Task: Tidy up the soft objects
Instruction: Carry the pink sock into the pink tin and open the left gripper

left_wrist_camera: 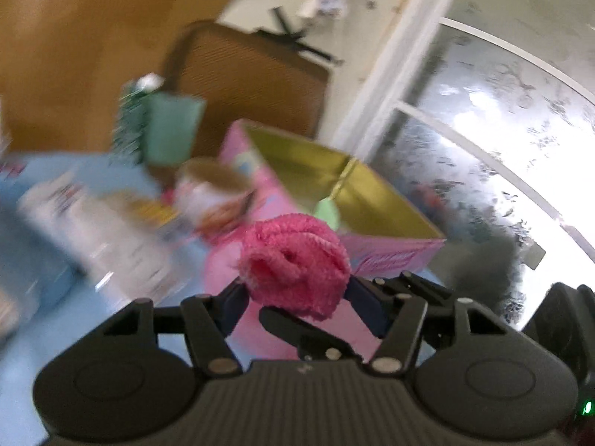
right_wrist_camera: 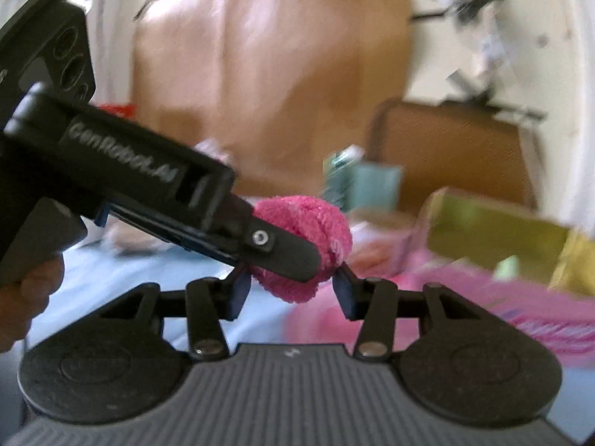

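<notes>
Both my grippers, left point(left_wrist_camera: 295, 297) and right point(right_wrist_camera: 293, 290), clamp the rolled pink towel point(left_wrist_camera: 295, 271) between their fingers. Its open rolled end faces my left camera; the long axis is unclear. Beyond my fingertips sits the pink box point(left_wrist_camera: 390, 256).

"GenRobot.AI" stands on the left gripper point(right_wrist_camera: 290, 256) body.

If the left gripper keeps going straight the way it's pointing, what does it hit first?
Probably the open pink box, just ahead of the left gripper and the pink fuzzy roll it clamps. Blur leaves the gap between them unclear.
</notes>
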Available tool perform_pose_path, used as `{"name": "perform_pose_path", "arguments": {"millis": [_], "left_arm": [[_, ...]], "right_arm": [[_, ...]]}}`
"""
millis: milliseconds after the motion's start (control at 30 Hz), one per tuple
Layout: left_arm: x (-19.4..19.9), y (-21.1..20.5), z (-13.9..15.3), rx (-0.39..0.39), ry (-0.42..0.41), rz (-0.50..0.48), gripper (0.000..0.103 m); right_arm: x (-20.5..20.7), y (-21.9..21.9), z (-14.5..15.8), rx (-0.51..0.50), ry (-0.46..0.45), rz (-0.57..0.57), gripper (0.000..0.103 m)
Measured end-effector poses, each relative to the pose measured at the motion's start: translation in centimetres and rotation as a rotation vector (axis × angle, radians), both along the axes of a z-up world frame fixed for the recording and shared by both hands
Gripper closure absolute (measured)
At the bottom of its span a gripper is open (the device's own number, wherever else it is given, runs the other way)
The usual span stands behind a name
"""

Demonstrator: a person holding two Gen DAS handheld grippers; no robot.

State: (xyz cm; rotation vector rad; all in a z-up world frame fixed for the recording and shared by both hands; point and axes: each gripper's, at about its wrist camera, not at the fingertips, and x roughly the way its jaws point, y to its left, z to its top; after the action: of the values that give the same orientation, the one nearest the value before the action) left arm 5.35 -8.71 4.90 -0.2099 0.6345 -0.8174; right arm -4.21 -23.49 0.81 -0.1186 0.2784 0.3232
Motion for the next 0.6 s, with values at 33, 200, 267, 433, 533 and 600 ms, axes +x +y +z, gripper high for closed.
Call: {"name": "perform_pose_path", "arguments": {"millis": [33, 200, 267, 433, 533, 600], "left_arm": [[0.4, -1.2, 0.5, 0.006, -0.018, -0.017, 0.042], [3.5, -7.8, 1.9, 0.029, -0.032, -0.078, 0.018], [4.5, -9.5, 2.2, 0.054, -0.065, -0.015, 0.005], [4.4, -8.2, 1.6, 0.037, -0.070, 0.045, 0.005], [3.3, -5.3, 0.5, 0.067, -0.080, 0.092, 0.005], [2.6, -2.9, -0.5, 0.078, -0.067, 0.117, 0.005]], "right_arm": [[0.0, -0.9, 0.4, -0.003, -0.027, -0.037, 0.052], [1.8, -5.5, 1.7, 0.011, -0.034, -0.193, 0.051], [4.1, -7.3, 1.9, 0.007, 0.005, -0.268, 0.049], [6.0, -11.0, 1.1, 0.084, 0.024, -0.387, 0.037], [5.0, -11.2, 0.5, 0.116, 0.002, -0.386, 0.037], [4.3, -11.0, 0.2, 0.133, -0.011, -0.385, 0.037]]}}
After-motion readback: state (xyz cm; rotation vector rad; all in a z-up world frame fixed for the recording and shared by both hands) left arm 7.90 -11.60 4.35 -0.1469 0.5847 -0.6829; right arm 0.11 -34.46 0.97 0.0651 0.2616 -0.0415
